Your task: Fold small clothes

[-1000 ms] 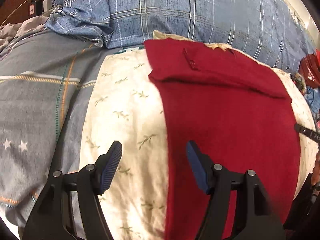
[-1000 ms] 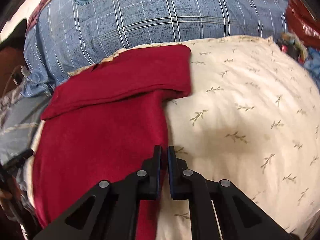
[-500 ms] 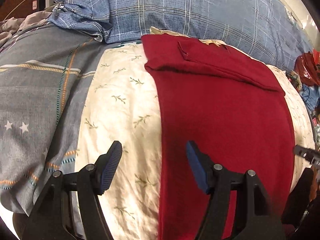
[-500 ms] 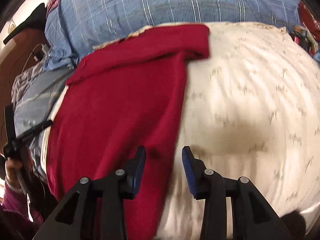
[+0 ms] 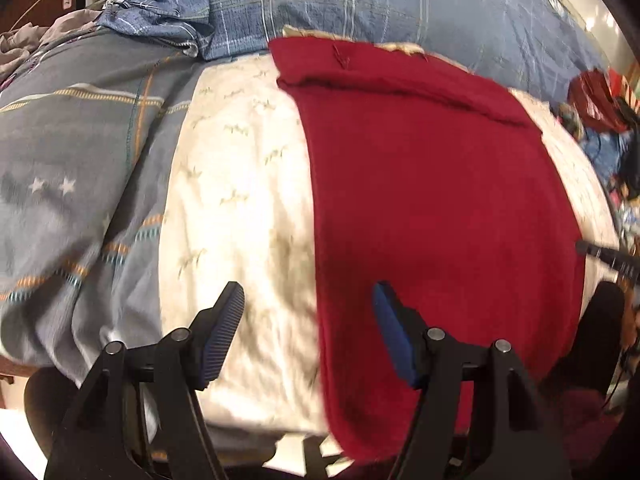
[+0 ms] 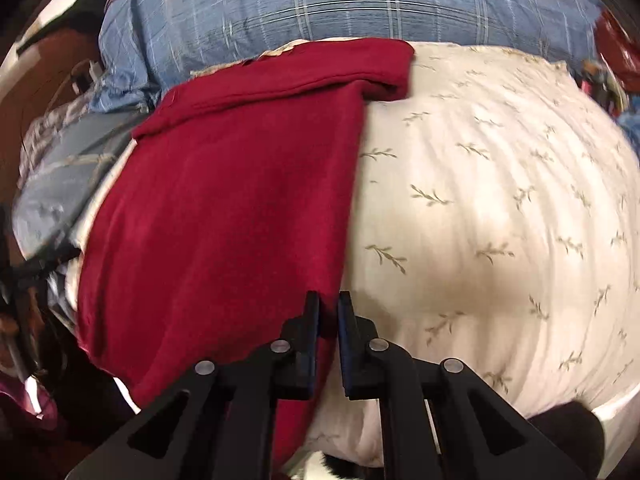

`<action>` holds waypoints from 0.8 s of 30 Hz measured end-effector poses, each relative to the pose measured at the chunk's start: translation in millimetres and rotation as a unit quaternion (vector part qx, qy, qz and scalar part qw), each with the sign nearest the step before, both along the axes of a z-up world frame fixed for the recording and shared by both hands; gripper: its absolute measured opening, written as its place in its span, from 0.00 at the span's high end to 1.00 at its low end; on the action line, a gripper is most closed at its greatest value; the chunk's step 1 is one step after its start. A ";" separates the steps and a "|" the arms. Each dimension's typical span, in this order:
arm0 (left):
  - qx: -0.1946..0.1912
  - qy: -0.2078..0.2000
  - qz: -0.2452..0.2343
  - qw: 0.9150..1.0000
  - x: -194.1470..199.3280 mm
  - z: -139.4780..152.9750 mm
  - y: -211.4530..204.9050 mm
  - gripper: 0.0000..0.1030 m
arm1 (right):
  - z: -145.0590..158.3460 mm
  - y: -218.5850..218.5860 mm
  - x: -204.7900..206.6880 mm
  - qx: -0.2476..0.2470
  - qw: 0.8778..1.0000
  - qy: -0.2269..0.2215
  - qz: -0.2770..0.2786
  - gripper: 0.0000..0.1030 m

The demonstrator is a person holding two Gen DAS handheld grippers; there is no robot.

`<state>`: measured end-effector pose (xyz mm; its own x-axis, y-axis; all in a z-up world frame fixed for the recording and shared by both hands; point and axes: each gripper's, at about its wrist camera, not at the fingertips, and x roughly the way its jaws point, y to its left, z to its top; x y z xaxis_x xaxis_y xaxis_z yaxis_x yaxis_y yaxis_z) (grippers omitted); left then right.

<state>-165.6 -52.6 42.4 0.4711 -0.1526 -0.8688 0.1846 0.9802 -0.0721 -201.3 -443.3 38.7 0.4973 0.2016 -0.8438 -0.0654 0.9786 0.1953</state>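
Right wrist view | one red garment | one right gripper pinching it

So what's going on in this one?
A person with a gripper in each hand is folding a red garment laid on a cream leaf-print pillow. Its top part is already folded over. The right gripper is shut on the garment's right edge near the bottom; the left gripper is open, straddling the left edge without gripping it.
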 end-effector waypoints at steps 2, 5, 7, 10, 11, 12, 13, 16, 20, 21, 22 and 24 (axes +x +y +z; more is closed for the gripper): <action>0.008 0.007 -0.010 1.000 -6.6 -2.1 -2.0 0.36 | 1.3 1.2 -4.2 0.013 1.000 0.002 0.014 0.86; 0.001 0.023 -0.027 0.999 -14.3 -4.8 -5.9 0.36 | -2.9 0.4 -12.6 0.052 0.997 0.033 0.037 0.62; 0.003 0.035 -0.035 0.999 -19.4 -8.2 -9.5 0.36 | -7.5 2.9 -19.0 0.054 0.996 0.051 0.051 0.58; 0.016 0.057 -0.046 0.997 -26.3 -16.3 -12.9 0.36 | -14.0 6.0 -29.1 0.062 0.993 0.070 0.074 0.58; 0.019 0.063 -0.048 0.997 -27.5 -19.3 -13.7 0.36 | -16.1 7.3 -31.9 0.066 0.992 0.075 0.081 0.58; 0.023 0.066 -0.050 0.996 -27.7 -21.3 -14.6 0.36 | -19.8 7.2 -36.6 0.069 0.990 0.082 0.091 0.58; 0.027 0.067 -0.051 0.996 -28.0 -22.4 -15.3 0.36 | -22.9 8.5 -36.9 0.069 0.989 0.090 0.095 0.58; 0.030 0.073 -0.054 0.995 -27.6 -22.8 -16.9 0.36 | -35.2 11.0 -40.3 0.087 0.983 0.121 0.110 0.58; 0.027 0.087 -0.057 0.994 -26.1 -25.1 -19.1 0.35 | -43.4 12.5 -39.5 0.108 0.978 0.129 0.120 0.59; 0.027 0.092 -0.063 0.993 -26.1 -25.8 -21.3 0.35 | -46.4 11.7 -39.7 0.113 0.977 0.133 0.119 0.59; 0.025 0.099 -0.070 0.992 -26.5 -26.6 -23.6 0.35 | -49.0 12.3 -39.5 0.117 0.976 0.137 0.119 0.62; 0.024 0.106 -0.081 0.991 -29.1 -27.7 -26.3 0.36 | -55.1 15.1 -39.8 0.118 0.974 0.146 0.126 0.72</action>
<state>-194.8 -79.0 14.7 0.2494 -0.1672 -0.9538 0.3253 0.9422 -0.0801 -241.1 -428.1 -16.4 0.1534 0.4921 -0.8569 -0.2056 0.8641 0.4594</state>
